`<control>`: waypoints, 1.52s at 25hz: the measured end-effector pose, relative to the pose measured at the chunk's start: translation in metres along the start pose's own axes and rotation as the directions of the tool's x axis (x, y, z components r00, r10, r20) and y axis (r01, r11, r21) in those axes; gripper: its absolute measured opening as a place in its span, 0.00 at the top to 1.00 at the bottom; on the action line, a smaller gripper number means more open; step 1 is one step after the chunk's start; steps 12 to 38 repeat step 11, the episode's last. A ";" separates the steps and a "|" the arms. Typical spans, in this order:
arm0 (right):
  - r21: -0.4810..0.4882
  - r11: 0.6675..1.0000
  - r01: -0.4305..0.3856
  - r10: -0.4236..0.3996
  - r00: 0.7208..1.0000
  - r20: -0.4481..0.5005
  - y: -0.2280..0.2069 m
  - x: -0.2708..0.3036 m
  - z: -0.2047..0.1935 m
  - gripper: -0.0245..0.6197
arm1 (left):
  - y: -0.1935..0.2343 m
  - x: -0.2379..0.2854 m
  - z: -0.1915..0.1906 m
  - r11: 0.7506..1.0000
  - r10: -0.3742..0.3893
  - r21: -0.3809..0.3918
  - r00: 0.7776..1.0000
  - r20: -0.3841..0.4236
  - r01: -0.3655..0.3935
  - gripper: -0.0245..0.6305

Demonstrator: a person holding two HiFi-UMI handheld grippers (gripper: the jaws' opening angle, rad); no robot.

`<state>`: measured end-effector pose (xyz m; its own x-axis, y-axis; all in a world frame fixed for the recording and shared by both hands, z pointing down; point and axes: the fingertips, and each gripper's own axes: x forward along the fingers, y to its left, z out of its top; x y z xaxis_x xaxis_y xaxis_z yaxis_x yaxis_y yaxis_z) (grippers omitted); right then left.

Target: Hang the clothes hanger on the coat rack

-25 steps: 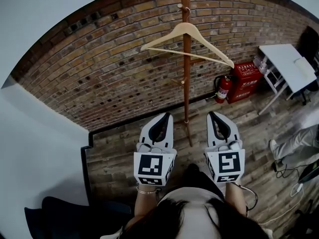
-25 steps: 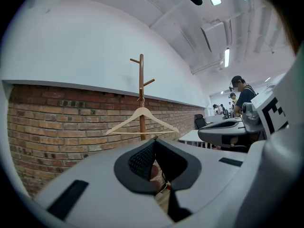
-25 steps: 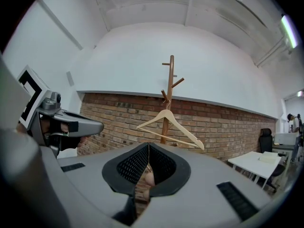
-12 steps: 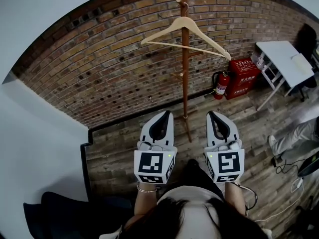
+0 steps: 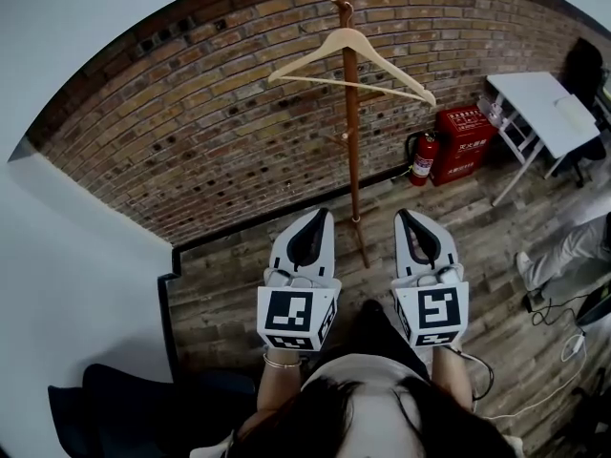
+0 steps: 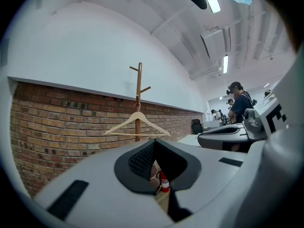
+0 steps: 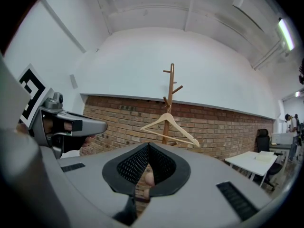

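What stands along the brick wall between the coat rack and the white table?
A red fire extinguisher and a red box stand between the coat rack and the white table. The head view shows this best.

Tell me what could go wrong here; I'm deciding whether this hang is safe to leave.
1. The clothes hanger hangs only by its small hook on the slim coat rack; a knock could drop it.
2. Loose cables lie on the floor at the head view's right; a backward step could snag them.
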<state>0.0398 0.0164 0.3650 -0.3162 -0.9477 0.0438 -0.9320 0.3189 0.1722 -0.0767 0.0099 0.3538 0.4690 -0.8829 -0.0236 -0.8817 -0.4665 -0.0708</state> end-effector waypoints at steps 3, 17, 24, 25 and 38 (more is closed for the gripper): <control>0.003 1.000 -0.003 0.003 1.000 -0.001 0.003 -0.006 -0.001 0.90 | -0.003 -0.005 0.000 1.000 -0.002 0.001 1.000 0.001 0.002 0.95; 0.003 1.000 -0.007 0.007 1.000 0.003 0.007 -0.025 0.002 0.90 | -0.014 -0.019 0.000 1.000 -0.007 0.004 1.000 -0.007 0.007 0.95; 0.003 1.000 -0.007 0.007 1.000 0.003 0.007 -0.025 0.002 0.90 | -0.014 -0.019 0.000 1.000 -0.007 0.004 1.000 -0.007 0.007 0.95; 0.003 1.000 -0.007 0.007 1.000 0.003 0.007 -0.025 0.002 0.90 | -0.014 -0.019 0.000 1.000 -0.007 0.004 1.000 -0.007 0.007 0.95; 0.003 1.000 -0.007 0.007 1.000 0.003 0.007 -0.025 0.002 0.90 | -0.014 -0.019 0.000 1.000 -0.007 0.004 1.000 -0.007 0.007 0.95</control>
